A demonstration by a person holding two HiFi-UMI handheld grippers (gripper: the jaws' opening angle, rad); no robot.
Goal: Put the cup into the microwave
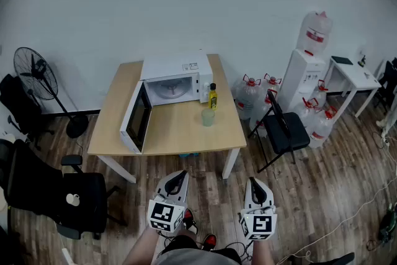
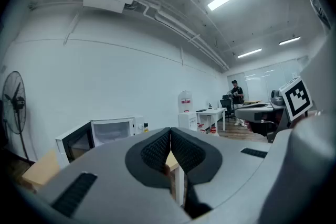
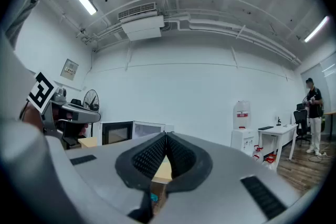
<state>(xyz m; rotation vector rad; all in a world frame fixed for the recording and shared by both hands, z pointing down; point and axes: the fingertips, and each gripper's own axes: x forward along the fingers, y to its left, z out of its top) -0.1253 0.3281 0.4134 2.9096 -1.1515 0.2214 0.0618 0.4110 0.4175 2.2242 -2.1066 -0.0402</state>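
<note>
The left hand-held gripper [image 1: 177, 175] had its jaws fully together. In its own view the ribbed pads [image 2: 159, 150] met along a single seam with nothing caught between them. The right hand-held gripper [image 1: 255, 182] was the same, with its pads [image 3: 148, 155] pressed tip to tip and empty. Both were held side by side and close to level over the wooden floor [image 1: 322, 195], pointing toward the table [image 1: 180, 136] and well short of its near edge, touching nothing.

On the table stood the white microwave [image 1: 177, 80] with its door [image 1: 137, 119] swung wide open to the left, so the empty cavity and its turntable showed. The cup [image 1: 208, 116], pale and translucent, stood upright on the tabletop to the right of the open cavity, outside the microwave. Just behind it, beside the microwave's control panel, was a small yellow bottle [image 1: 213, 97] with a dark cap.

Around the table, a standing fan [image 1: 36, 74] and a black office chair [image 1: 77, 192] were on the left. A black folding chair [image 1: 285, 130], several water jugs [image 1: 251, 93], a white water dispenser [image 1: 304, 74] carrying a jug, and a small white desk [image 1: 350, 74] were on the right. In the gripper views a person [image 2: 237, 96] stood far off across the room.
</note>
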